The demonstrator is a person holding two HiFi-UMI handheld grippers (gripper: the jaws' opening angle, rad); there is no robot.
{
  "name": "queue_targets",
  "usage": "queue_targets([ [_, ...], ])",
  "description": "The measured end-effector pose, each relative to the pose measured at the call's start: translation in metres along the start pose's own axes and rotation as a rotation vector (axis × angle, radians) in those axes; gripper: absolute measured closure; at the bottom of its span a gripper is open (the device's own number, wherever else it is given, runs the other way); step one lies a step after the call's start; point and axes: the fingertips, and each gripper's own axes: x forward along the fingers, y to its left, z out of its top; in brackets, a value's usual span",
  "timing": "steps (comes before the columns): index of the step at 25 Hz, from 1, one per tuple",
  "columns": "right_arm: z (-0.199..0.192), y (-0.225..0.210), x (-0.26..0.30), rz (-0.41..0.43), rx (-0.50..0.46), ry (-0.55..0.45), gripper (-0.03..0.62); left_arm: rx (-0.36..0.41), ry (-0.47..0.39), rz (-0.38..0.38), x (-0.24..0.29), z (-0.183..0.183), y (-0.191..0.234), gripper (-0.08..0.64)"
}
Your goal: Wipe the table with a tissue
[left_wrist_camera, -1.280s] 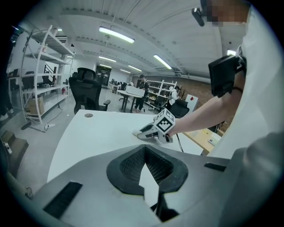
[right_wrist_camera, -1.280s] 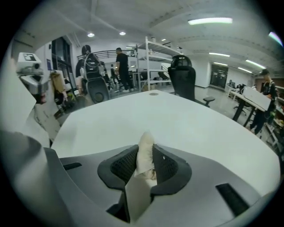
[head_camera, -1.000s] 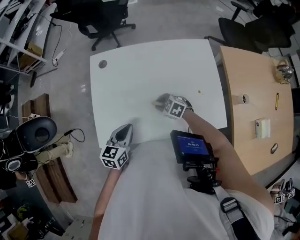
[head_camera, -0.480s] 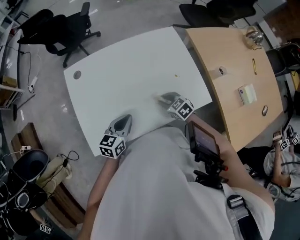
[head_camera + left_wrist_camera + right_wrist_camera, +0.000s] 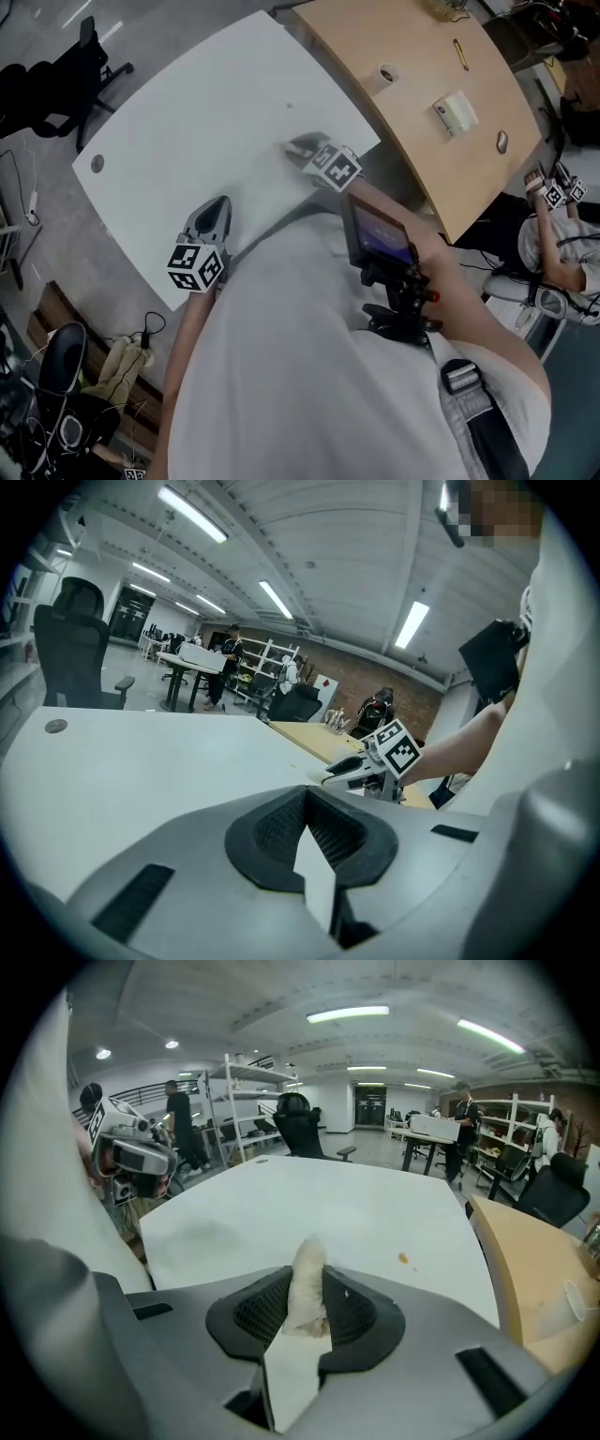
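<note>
The white table (image 5: 187,112) fills the upper left of the head view. My right gripper (image 5: 298,146) lies low over its near right part, close to the edge, shut on a crumpled white tissue (image 5: 306,1283) that sticks up between the pads. A small brown stain (image 5: 403,1258) marks the tabletop ahead of it, also visible as a speck-sized stain (image 5: 289,106) from above. My left gripper (image 5: 217,208) rests at the near edge, jaws shut with nothing between them. The left gripper view shows that left gripper (image 5: 305,797) in front and the right gripper (image 5: 361,766) beyond it.
A wooden table (image 5: 422,56) adjoins on the right, carrying a tape roll (image 5: 386,73) and a pale box (image 5: 454,112). A round cable hole (image 5: 97,163) sits near the white table's far left corner. A black office chair (image 5: 47,94) stands beyond; a seated person (image 5: 562,253) is at right.
The head view has swung, so the table now lies more diagonally. My right gripper with the tissue has come nearer the table's near right edge. The left gripper stays at the near edge.
</note>
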Motion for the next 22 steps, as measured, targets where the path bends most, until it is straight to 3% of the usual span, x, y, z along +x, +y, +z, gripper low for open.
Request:
queue_targets([
  [6, -0.01, -0.022, -0.013, -0.02, 0.062, -0.007, 0.495, 0.012, 0.022, -0.01, 0.022, 0.008, -0.018, 0.555],
  [12, -0.034, -0.098, -0.017, -0.167, 0.338, -0.056, 0.495, -0.003, 0.038, 0.044, 0.029, 0.013, -0.018, 0.555],
  [17, -0.041, -0.15, -0.008, -0.252, 0.497, -0.071, 0.495, -0.007, 0.061, 0.089, 0.032, 0.014, -0.013, 0.555],
  [22, -0.035, -0.163, 0.01, -0.276, 0.53, -0.061, 0.495, -0.009, 0.079, 0.108, 0.04, 0.018, -0.012, 0.555],
])
